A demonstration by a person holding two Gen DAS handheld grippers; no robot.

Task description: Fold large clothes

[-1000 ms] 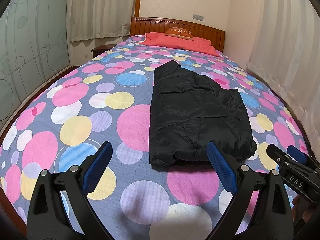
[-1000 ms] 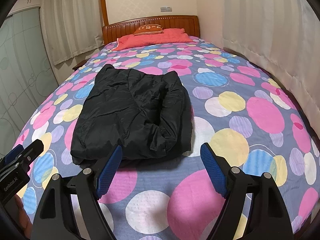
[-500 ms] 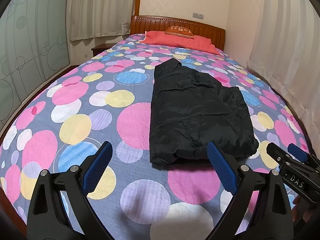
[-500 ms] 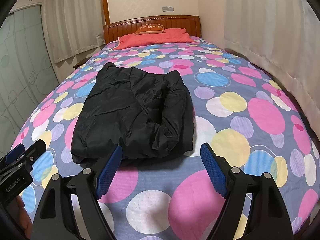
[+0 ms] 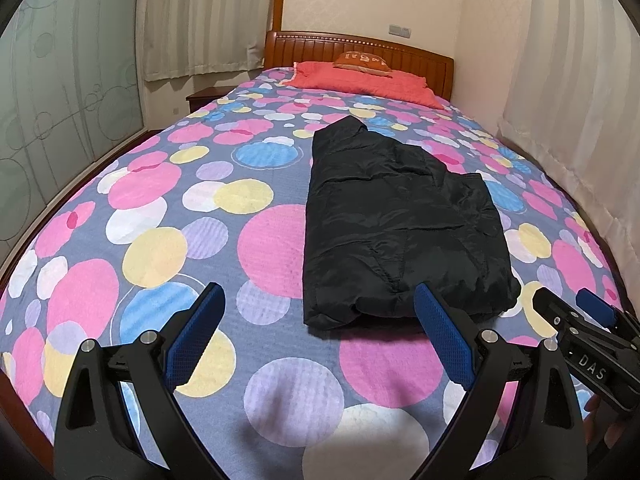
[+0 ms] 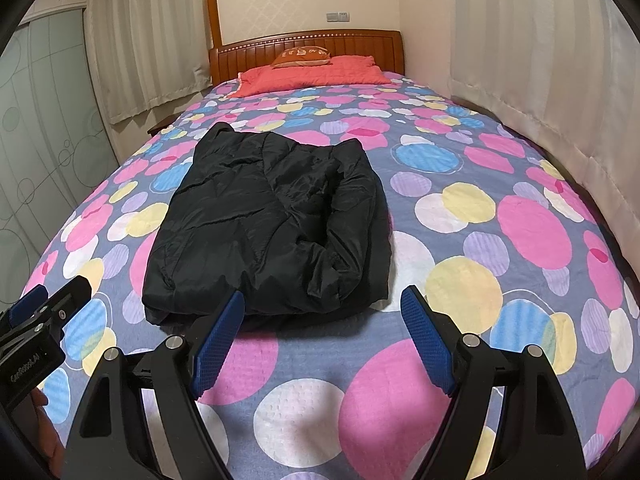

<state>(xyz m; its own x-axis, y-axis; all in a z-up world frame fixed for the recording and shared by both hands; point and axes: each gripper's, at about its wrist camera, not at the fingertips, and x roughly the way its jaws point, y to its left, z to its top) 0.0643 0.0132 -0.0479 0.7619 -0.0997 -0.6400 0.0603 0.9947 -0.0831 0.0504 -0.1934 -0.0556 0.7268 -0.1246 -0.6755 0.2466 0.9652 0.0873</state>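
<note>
Garment position first: black quilted puffer jacket [image 5: 400, 228], already folded into a long narrow bundle, lies on the polka-dot bedspread [image 5: 160, 208] with its long axis running from my end of the bed toward the wooden headboard [image 5: 360, 46] at 12 o'clock.

Left gripper [image 5: 320, 332]: blue-padded jaws spread wide, nothing between them. From it the jacket's near hem sits at about 1 o'clock, just beyond the right-hand pad.

Right gripper [image 6: 322, 332]: jaws likewise apart and empty. From it the near hem sits at about 11 o'clock, the left-hand pad overlapping the hem edge in view; I cannot tell if it touches.

Both claws hover near the foot-end hem, one toward each corner, neither clearly nearer. I judge the side folds done and the lengthwise fold pending: each claw should take its own hem corner and carry it toward 12 o'clock, along the long axis.

Risk, my estimate: slick puffy shell may slip or spring open; the right-side layers look rumpled [image 6: 344, 216].
</note>
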